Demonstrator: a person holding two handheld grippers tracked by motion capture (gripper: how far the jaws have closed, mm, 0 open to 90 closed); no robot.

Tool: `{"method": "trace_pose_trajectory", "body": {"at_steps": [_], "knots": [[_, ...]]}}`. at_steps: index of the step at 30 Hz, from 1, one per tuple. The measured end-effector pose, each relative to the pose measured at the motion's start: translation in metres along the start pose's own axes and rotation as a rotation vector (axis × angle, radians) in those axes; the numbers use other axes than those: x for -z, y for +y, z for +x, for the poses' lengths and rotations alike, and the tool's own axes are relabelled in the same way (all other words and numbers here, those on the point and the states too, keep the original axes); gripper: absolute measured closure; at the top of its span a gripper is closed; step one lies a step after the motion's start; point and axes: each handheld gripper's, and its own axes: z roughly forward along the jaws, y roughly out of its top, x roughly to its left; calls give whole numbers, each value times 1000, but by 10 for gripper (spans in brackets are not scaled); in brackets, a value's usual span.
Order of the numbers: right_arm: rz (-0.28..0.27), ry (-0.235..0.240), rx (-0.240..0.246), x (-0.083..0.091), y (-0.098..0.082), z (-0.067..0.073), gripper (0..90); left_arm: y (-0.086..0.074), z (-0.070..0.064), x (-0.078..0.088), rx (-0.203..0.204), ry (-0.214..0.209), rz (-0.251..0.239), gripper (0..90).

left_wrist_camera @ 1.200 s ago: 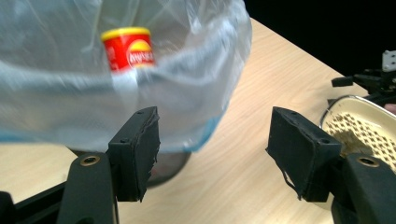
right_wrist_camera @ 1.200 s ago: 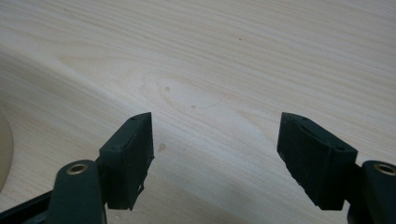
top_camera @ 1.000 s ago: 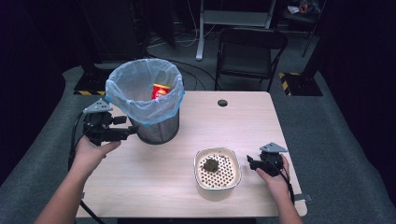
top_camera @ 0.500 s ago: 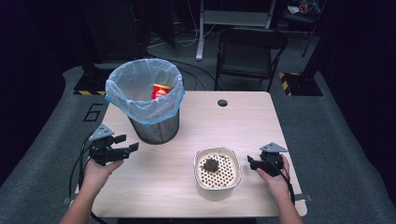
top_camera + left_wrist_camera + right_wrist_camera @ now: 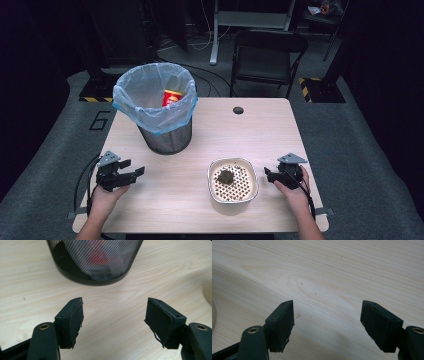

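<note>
High view, both grippers, left gripper, right gripper, agape (empty)

1 bin, 1 bowl, 1 chair (2 tongs).

My light wooden rectangular table has a small round dark grommet hole near its far edge, at twelve o'clock. Grey carpet floor surrounds it. At one o'clock beyond stands a black folding metal chair; yellow-black hazard tape lies at two o'clock. The room behind is dark.
</note>
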Motion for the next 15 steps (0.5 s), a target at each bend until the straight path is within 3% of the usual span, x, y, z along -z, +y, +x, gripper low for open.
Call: {"method": "trace_pose_trajectory", "body": {"at_steps": [6,8,10,11,12,13,15], "knots": [[4,0,8,0,0,-1,266,-18,10,-11,35,31,27,295],[1,-4,3,0,0,-1,266,-24,15,-17,83,43,59,289],[1,-3,3,0,-1,-1,265,-26,18,-19,82,51,71,283],[6,-19,1,0,-1,-2,261,-29,22,-22,54,75,89,281],[6,-19,1,0,-1,-2,261,-29,22,-22,54,75,89,280],[6,-34,-11,0,-2,-5,256,-33,26,-24,40,111,109,276],[8,-35,-11,0,-3,-7,255,-35,29,-25,30,127,105,272]]}}
